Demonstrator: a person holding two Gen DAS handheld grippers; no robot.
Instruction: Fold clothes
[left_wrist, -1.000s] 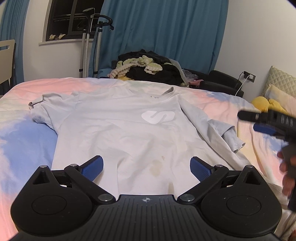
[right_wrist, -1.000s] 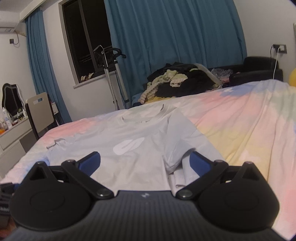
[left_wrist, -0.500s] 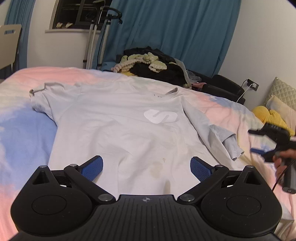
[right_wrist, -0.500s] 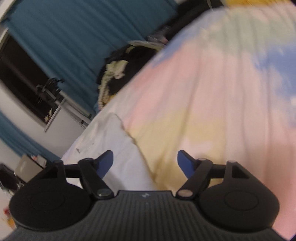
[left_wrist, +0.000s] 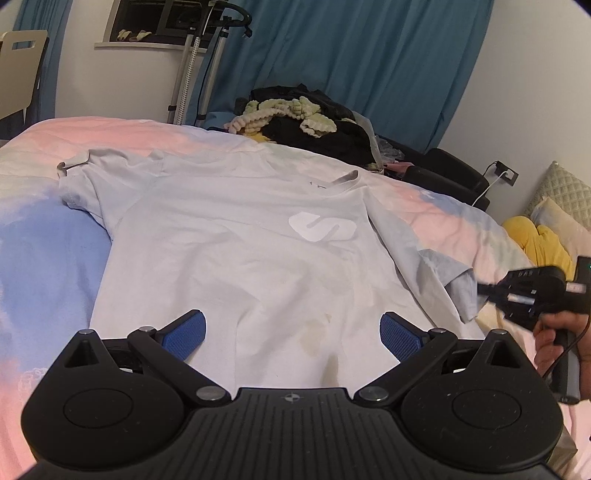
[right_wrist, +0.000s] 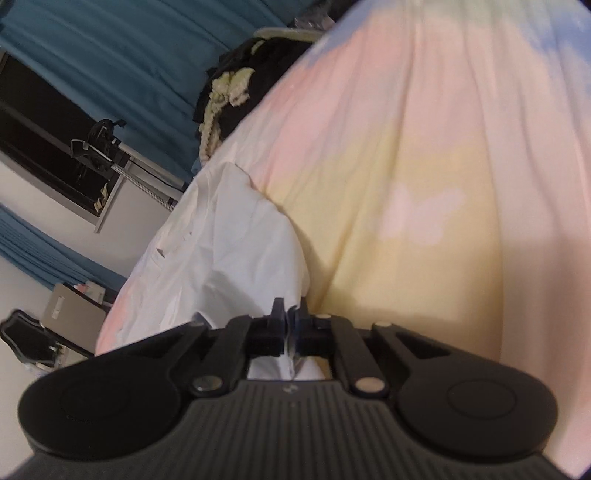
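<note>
A pale grey T-shirt (left_wrist: 236, 258) with a white logo lies flat, front up, on the pastel bedspread (left_wrist: 44, 258). My left gripper (left_wrist: 291, 328) hovers open over the shirt's hem, with nothing between its blue pads. My right gripper (right_wrist: 290, 314) is rolled to one side and shut on the edge of the shirt's right sleeve (right_wrist: 236, 236); white cloth shows pinched between its pads. In the left wrist view the right gripper (left_wrist: 482, 290) sits at the sleeve's end (left_wrist: 458, 288), held by a hand (left_wrist: 550, 343).
A heap of dark and pale green clothes (left_wrist: 306, 118) lies beyond the bed's far edge. Yellow and cream pillows (left_wrist: 535, 240) sit at the right. A garment steamer stand (left_wrist: 192, 62), a chair (left_wrist: 22, 70) and blue curtains (left_wrist: 351, 55) are behind.
My right gripper rolled, came down to the right sleeve and went from wide open to shut on its edge. My left gripper stayed open over the hem, tilting slightly.
</note>
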